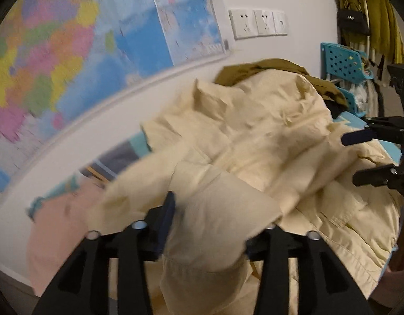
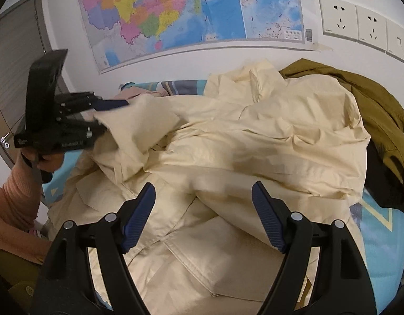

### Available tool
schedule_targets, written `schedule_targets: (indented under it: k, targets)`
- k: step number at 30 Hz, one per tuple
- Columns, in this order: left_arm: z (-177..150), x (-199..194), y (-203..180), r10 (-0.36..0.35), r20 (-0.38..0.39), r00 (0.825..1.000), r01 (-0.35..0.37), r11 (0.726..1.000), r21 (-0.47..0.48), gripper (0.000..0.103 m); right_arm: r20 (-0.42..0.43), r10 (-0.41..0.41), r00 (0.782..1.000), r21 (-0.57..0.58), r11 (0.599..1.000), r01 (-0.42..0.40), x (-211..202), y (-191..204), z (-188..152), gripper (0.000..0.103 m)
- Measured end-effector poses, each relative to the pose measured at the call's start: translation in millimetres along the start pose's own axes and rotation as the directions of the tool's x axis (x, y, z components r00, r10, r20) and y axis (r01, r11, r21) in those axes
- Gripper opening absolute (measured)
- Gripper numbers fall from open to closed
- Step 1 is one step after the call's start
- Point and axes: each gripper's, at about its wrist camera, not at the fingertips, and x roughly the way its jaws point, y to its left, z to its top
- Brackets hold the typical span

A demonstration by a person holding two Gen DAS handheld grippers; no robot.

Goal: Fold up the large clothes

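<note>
- Cream cotton fills both views: a large pale jacket (image 2: 254, 136) lies crumpled on a bed (image 2: 380, 225) with a blue patterned cover, below a wall map (image 2: 191, 13).
- Left gripper (image 2: 107, 115) has its jaws clenched on a sleeve (image 2: 139, 123), lifted clear of the heap, most likely so it can be carried across the body for a fold.
- In the left wrist view that cloth (image 1: 210, 225) bunches between the jaws and drapes over them, hiding the right-hand jaw tip.
- Right gripper (image 2: 204, 215) hovers just above the jacket's front, jaws spread wide and holding nothing, seemingly poised to pin or take a 2nd hold.
- Olive garment (image 2: 359, 97) sits heaped behind the jacket, touching it, apparently awaiting its own turn.
</note>
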Motion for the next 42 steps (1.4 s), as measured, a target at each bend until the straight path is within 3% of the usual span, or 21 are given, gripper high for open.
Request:
schedule_targets:
  k: [2, 4, 6, 7, 10, 13, 14, 16, 18, 21, 25, 27, 28, 29, 31, 35, 37, 39, 42]
  targets:
    - [-10, -15, 10, -0.062, 0.035, 0.997, 0.064, 0.996, -0.060, 0.068, -0.004, 0.013, 1.000, -0.002, 1.000, -0.013, 4, 1, -1, 0.076]
    - [-18, -41, 27, -0.134, 0.125, 0.983, 0.150, 0.980, -0.132, 0.072, -0.009, 0.031, 0.999, -0.008, 0.999, -0.031, 10, 3, -1, 0.076]
    - [-27, -69, 37, -0.123, 0.229, 0.966, 0.161, 0.975, -0.152, 0.085, -0.015, 0.048, 0.999, -0.010, 0.999, -0.048, 16, 5, -1, 0.076]
    - [-29, -78, 40, -0.096, 0.259, 0.961, 0.140, 0.978, -0.155, 0.097, -0.018, 0.063, 0.998, -0.012, 0.998, -0.063, 20, 8, 0, 0.076]
    - [-31, -86, 36, -0.011, 0.249, 0.968, 0.043, 0.991, -0.127, 0.096, -0.018, 0.093, 0.996, -0.030, 0.995, -0.093, 28, 18, 2, 0.076]
    - [-31, -92, 35, -0.002, 0.248, 0.969, 0.029, 0.994, -0.107, 0.096, -0.009, 0.137, 0.991, -0.050, 0.989, -0.137, 29, 29, 4, 0.076]
    - [-31, -90, 28, 0.032, 0.245, 0.969, -0.013, 0.997, -0.077, 0.096, -0.005, 0.155, 0.988, -0.047, 0.987, -0.155, 29, 31, 5, 0.076]
    - [-30, -80, 8, 0.158, 0.207, 0.965, -0.164, 0.986, 0.012, 0.096, 0.022, 0.241, 0.970, -0.008, 0.971, -0.241, 26, 31, 9, 0.076]
    - [-30, -64, -9, 0.146, 0.146, 0.978, -0.160, 0.983, 0.086, 0.094, 0.048, 0.306, 0.951, 0.039, 0.951, -0.308, 22, 29, 15, 0.076]
    - [-36, -49, -27, 0.146, 0.130, 0.981, -0.164, 0.976, 0.142, 0.094, 0.065, 0.391, 0.918, 0.060, 0.917, -0.395, 23, 36, 27, 0.080]
    - [-41, -38, -38, 0.126, 0.118, 0.985, -0.143, 0.978, 0.150, 0.094, -0.028, 0.405, 0.914, 0.064, 0.913, -0.402, 52, 55, 37, 0.080]
    - [-45, -36, -40, 0.130, 0.112, 0.985, -0.146, 0.978, 0.148, 0.094, -0.077, 0.423, 0.903, 0.071, 0.906, -0.418, 68, 63, 38, 0.072]
    - [-46, -34, -40, 0.124, 0.103, 0.987, -0.138, 0.980, 0.145, 0.094, -0.090, 0.438, 0.895, 0.054, 0.899, -0.434, 74, 67, 39, 0.054]
    - [-49, -33, -41, 0.132, 0.094, 0.987, -0.145, 0.979, 0.145, 0.094, -0.088, 0.446, 0.891, 0.045, 0.895, -0.443, 77, 70, 39, 0.028]
    - [-54, -32, -40, 0.136, 0.080, 0.988, -0.145, 0.981, 0.128, 0.094, -0.073, 0.434, 0.898, 0.024, 0.901, -0.433, 77, 70, 41, 0.013]
    - [-63, -48, -28, 0.104, 0.119, 0.987, -0.113, 0.991, 0.071, 0.093, -0.006, 0.441, 0.897, 0.048, 0.897, -0.440, 64, 52, 48, 0.008]
    - [-71, -59, -15, 0.049, 0.155, 0.987, -0.055, 0.998, 0.032, 0.094, 0.075, 0.410, 0.909, 0.067, 0.907, -0.415, 47, 28, 53, 0.003]
    - [-80, -62, -1, 0.032, 0.164, 0.986, -0.031, 0.999, -0.009, 0.094, 0.128, 0.381, 0.916, 0.157, 0.904, -0.398, 42, -6, 53, 0.001]
    - [-92, -56, 18, -0.008, 0.139, 0.990, 0.018, 0.997, -0.075, 0.094, 0.075, 0.239, 0.968, 0.272, 0.929, -0.251, 50, -46, 39, 0.003]
